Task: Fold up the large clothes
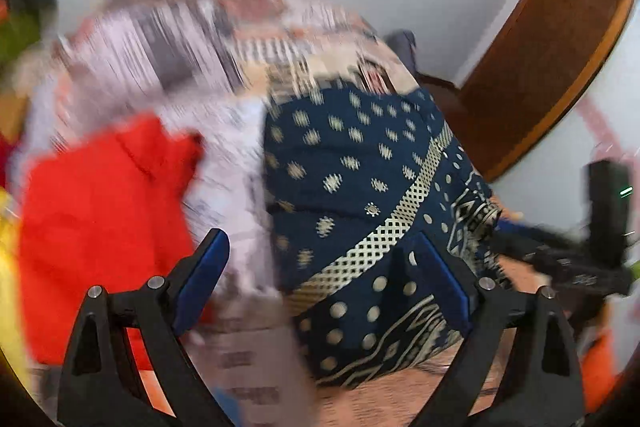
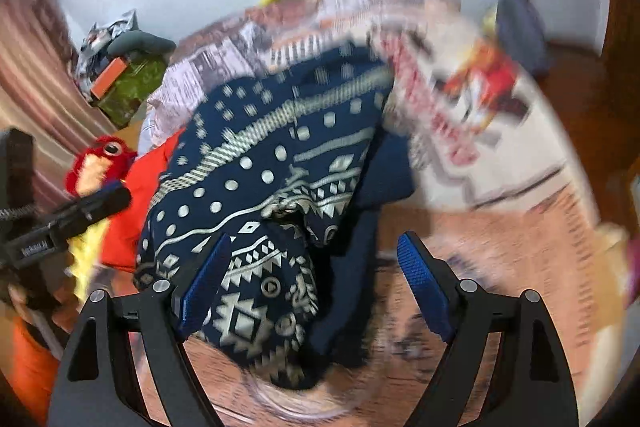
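Note:
A navy garment with a cream geometric print lies bunched on a patterned bed cover; it also shows in the right wrist view. My left gripper is open, its blue pads on either side of the garment's near edge, holding nothing. My right gripper is open just above the garment's lower folds, empty. The left gripper's black body shows at the left of the right wrist view. Both views are motion-blurred.
A red-orange cloth lies left of the navy garment. A red plush toy and a green box sit at the left. A white printed cloth lies right. A wooden frame stands at right.

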`<state>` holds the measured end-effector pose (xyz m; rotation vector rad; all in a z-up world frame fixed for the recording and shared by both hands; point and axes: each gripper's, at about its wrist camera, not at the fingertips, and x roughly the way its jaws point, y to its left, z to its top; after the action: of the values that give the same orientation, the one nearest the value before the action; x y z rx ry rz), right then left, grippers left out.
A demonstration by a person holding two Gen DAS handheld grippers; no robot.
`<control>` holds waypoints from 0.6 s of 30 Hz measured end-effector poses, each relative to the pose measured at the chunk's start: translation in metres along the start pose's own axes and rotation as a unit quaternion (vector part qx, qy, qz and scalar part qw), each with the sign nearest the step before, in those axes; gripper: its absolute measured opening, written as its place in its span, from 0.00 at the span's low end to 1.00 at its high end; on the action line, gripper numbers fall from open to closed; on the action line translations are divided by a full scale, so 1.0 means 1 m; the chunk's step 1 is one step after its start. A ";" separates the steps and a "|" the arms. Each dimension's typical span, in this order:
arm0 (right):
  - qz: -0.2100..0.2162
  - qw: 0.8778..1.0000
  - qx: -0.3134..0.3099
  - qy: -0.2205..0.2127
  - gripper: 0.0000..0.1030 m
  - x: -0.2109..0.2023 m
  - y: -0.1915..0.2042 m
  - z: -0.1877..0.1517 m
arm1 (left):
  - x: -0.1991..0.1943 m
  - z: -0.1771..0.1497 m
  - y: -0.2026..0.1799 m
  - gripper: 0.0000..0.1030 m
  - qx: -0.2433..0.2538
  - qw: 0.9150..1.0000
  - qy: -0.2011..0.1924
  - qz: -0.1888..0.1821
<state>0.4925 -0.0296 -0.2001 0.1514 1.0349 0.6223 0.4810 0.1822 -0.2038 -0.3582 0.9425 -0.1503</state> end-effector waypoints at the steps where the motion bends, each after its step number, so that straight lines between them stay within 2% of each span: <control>1: 0.024 0.999 0.030 0.022 0.80 0.014 -0.009 0.003 | 0.011 0.002 0.006 0.90 -0.016 1.000 0.016 -0.020; 4: 0.051 0.995 0.076 0.048 0.80 0.036 -0.025 0.007 | 0.040 0.006 0.020 0.91 -0.046 0.996 0.045 -0.060; 7: 0.067 0.991 0.096 0.063 0.80 0.056 -0.041 0.010 | 0.064 0.009 0.040 0.91 -0.114 0.980 0.077 -0.144; 13: 0.120 0.980 0.133 0.085 0.84 0.077 -0.056 0.014 | 0.103 0.008 0.056 0.92 -0.183 0.952 0.108 -0.218; 15: 0.126 0.979 0.137 0.084 0.84 0.074 -0.055 0.014 | 0.103 0.010 0.053 0.92 -0.183 0.953 0.105 -0.217; 17: 0.133 0.979 0.136 0.079 0.79 0.073 -0.051 0.014 | 0.100 0.010 0.049 0.92 -0.180 0.955 0.104 -0.210; 18: 0.138 0.979 0.131 0.078 0.70 0.070 -0.048 0.014 | 0.097 0.010 0.047 0.88 -0.178 0.957 0.101 -0.208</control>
<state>0.5485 -0.0285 -0.2650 0.4912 1.2575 0.7546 0.5441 0.2011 -0.2896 -0.8884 1.0879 -0.4107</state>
